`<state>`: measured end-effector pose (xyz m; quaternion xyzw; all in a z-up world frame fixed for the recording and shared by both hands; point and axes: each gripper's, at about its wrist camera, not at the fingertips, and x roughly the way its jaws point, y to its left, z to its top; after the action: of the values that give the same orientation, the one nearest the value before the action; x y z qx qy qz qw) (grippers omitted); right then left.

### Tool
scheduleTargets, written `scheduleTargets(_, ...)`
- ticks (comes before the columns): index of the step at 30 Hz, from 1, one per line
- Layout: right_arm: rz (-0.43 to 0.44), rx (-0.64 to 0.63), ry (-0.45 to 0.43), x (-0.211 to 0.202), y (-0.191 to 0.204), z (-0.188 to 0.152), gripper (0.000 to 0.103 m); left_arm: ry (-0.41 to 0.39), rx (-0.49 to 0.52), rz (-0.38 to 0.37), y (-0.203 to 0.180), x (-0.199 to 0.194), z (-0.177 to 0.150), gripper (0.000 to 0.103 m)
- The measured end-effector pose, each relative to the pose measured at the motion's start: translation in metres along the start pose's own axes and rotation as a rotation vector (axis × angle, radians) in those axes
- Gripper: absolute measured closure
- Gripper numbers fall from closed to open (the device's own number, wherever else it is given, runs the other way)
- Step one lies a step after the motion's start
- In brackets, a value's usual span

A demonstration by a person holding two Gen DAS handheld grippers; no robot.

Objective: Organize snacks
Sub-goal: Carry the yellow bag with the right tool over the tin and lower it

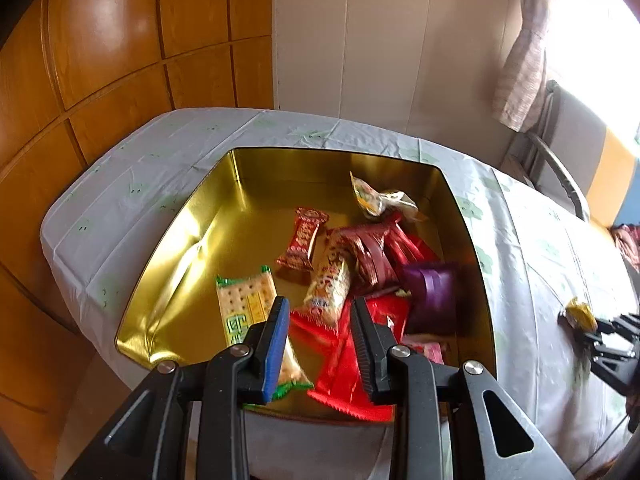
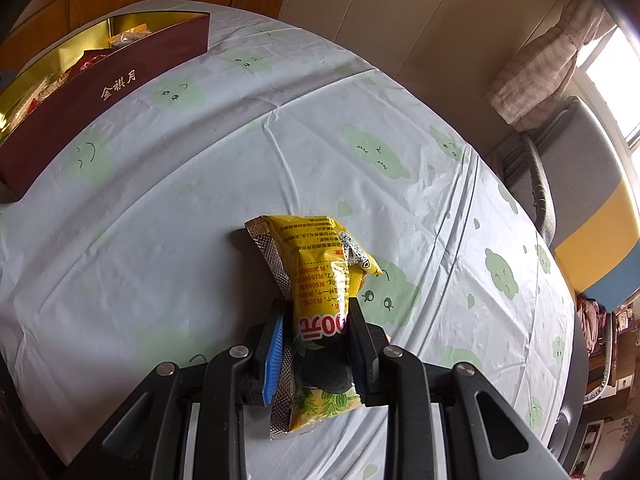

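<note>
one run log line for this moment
left gripper: open over gold tin box | right gripper: shut on yellow snack packet on tablecloth

Open tin box (image 1: 208,216), gold inside and maroon outside, sits on the tabletop holding several wrapped snacks: a green-edged cracker pack (image 1: 244,304), red packets (image 1: 344,364), a purple packet (image 1: 434,296). A yellow snack bag (image 2: 320,280) lies apart on the cloth, crumpled, printed side up.

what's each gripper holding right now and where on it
Right gripper pinches the yellow snack packet across its lower middle. Left gripper holds nothing.
</note>
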<state>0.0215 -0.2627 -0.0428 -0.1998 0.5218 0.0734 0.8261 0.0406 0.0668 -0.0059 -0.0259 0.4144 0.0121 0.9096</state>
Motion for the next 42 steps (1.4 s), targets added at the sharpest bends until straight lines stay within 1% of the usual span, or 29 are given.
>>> scheduleTargets(4, -0.013, -0.005, -0.008, 0.000, 0.002, -0.002, 0.074, -0.008, 0.008, -0.006, -0.001, -0.007, -0.007, 0.068)
scheduleTargets(10, -0.009, 0.010, -0.007, 0.000, 0.002, -0.002, 0.074, -0.017, -0.004, -0.013, 0.006, -0.012, -0.013, 0.068)
scheduleTargets(16, -0.038, 0.014, 0.031, 0.002, 0.005, 0.004, 0.075, -0.034, -0.021, -0.014, 0.015, -0.015, -0.013, 0.068)
scheduleTargets(20, -0.059, 0.043, 0.050, 0.001, 0.007, 0.007, 0.076, -0.036, -0.042, -0.015, 0.023, -0.016, -0.013, 0.068)
scheduleTargets(24, -0.032, 0.086, 0.055, -0.003, 0.009, 0.010, 0.078, -0.036, -0.062, -0.009, 0.033, -0.015, -0.015, 0.068)
scheduleTargets(27, -0.035, 0.090, 0.057, -0.004, 0.013, 0.011, 0.079, -0.036, -0.071, 0.003, 0.040, -0.015, -0.018, 0.068)
scheduleTargets(28, -0.026, 0.104, 0.057, -0.005, 0.011, 0.012, 0.080, -0.035, -0.079, 0.007, 0.044, -0.014, -0.019, 0.068)
scheduleTargets(31, 0.062, 0.186, 0.033, -0.014, 0.006, 0.018, 0.082, -0.037, -0.098, 0.017, 0.052, -0.014, -0.020, 0.068)
scheduleTargets(34, 0.105, 0.213, -0.009, -0.029, 0.015, 0.030, 0.082, -0.042, -0.117, 0.031, 0.061, -0.015, -0.021, 0.068)
scheduleTargets(38, 0.220, 0.198, -0.104, -0.061, 0.040, 0.056, 0.082, -0.048, -0.138, 0.041, 0.069, -0.015, -0.020, 0.068)
scheduleTargets(42, 0.328, 0.126, -0.190, -0.092, 0.080, 0.090, 0.082, -0.062, -0.149, 0.044, 0.073, -0.018, -0.018, 0.068)
